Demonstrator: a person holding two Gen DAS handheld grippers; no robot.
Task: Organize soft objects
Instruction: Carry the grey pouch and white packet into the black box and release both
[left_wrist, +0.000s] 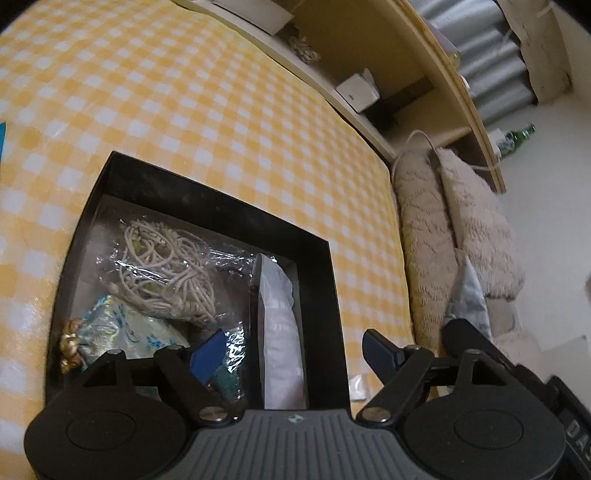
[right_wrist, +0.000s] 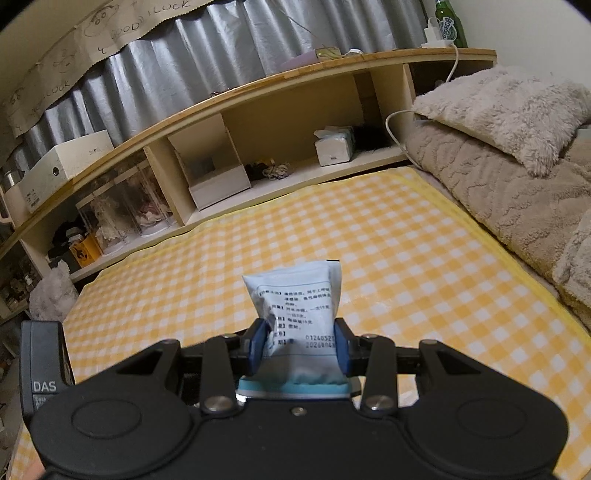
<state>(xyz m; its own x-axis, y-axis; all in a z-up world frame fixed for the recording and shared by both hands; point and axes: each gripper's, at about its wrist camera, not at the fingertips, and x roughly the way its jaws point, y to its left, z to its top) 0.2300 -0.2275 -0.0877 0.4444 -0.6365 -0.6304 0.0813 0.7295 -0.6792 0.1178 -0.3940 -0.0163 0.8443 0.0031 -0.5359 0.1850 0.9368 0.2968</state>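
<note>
Seen from the left wrist, the black box (left_wrist: 321, 295) sits on the yellow checked cloth (left_wrist: 184, 110) and already holds several soft things. Going left to right inside it: a blue-and-gold pouch (left_wrist: 125, 328), a bag of cream cords (left_wrist: 166, 273) in clear wrap, and a white packet (left_wrist: 280, 328) standing on edge against the right wall. So a good part of the sorting looks done.

The left gripper (left_wrist: 295, 350) hangs over the near right corner of the box, tilted downward. Its jaws stand well apart and hold nothing; one finger is above the box's contents, the other outside the rim over the cloth.

To the right, past the cloth's edge, beige pillows (left_wrist: 461, 229) lie stacked beside the wooden shelf (left_wrist: 436, 74).

In the right wrist view, the right gripper (right_wrist: 300, 347) is closed on a pale blue sachet (right_wrist: 299, 299) with printed text, squeezed at its lower part between the two pads so that it stands up above the cloth. It points gently downward over bare cloth, with no box in that view. That sachet most likely remains to be put into the box.
</note>
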